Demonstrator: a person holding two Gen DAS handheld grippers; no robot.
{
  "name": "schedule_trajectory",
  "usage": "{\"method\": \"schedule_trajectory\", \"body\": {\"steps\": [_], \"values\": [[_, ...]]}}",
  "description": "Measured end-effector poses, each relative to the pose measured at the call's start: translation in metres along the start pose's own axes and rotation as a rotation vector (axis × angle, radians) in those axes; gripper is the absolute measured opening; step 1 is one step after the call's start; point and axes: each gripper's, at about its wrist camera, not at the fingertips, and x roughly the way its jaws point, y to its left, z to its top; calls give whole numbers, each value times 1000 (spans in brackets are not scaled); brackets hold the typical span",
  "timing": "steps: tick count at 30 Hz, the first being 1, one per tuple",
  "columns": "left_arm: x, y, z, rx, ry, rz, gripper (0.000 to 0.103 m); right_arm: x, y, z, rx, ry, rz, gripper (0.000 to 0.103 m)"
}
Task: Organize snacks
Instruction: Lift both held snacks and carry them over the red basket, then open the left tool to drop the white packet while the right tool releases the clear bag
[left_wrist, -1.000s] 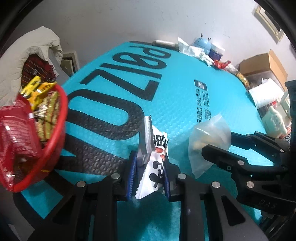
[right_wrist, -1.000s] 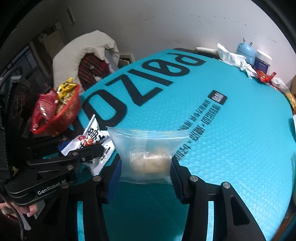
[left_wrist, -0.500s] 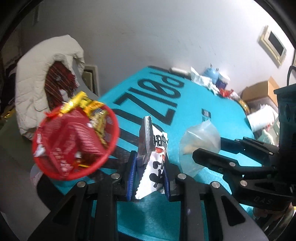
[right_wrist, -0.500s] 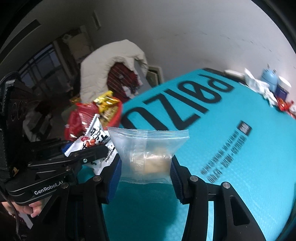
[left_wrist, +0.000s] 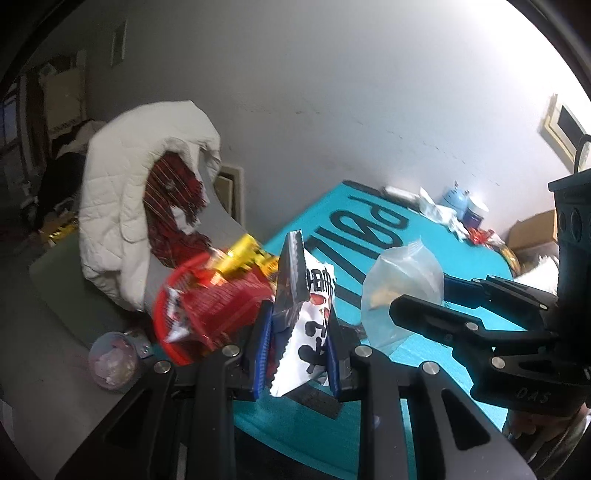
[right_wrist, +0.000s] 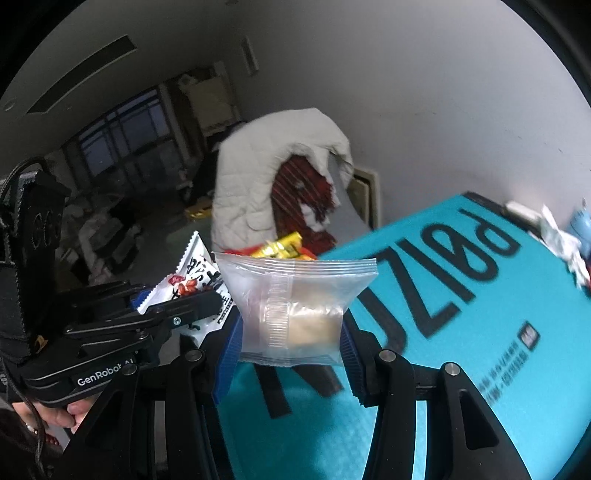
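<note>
Mid-task: left gripper (left_wrist: 297, 347) clamped a white printed packet (left_wrist: 306, 332), right gripper (right_wrist: 288, 343) a clear pouch (right_wrist: 295, 306), both aloft centre-frame, red basket (left_wrist: 207, 314) left of centre already part-filled, neither deposited.

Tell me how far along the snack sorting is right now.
Partly done. The red basket already holds several packets, a yellow one on top. In hand: the left tongs grip a white printed snack packet and the right tongs grip a clear pouch, both held above the teal mat. Left: drop both into the basket, then fetch the wrappers at the mat's far edge.
</note>
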Motion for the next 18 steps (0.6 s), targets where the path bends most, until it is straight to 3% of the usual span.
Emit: {"method": "schedule_trajectory", "body": {"steps": [18], "values": [[3, 62, 32, -40, -66, 88, 24, 43, 17, 49, -70, -39, 10, 49]]}}
